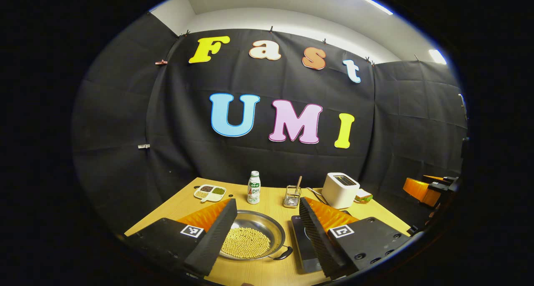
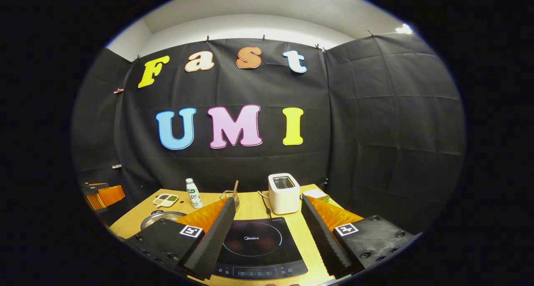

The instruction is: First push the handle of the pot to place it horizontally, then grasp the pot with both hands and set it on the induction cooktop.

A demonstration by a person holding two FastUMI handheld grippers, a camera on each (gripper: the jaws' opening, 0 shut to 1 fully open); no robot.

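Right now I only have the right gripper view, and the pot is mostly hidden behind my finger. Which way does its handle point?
Observer: In the left gripper view, the pot's dark handle sticks out from the near rim, angled toward the induction cooktop.
Operator: Is the pot empty?
Observer: No, a layer of small yellowish beans covers its bottom.
Operator: And the left gripper?
Observer: The left gripper is open and grips nothing; the pot lies ahead, between its fingers.
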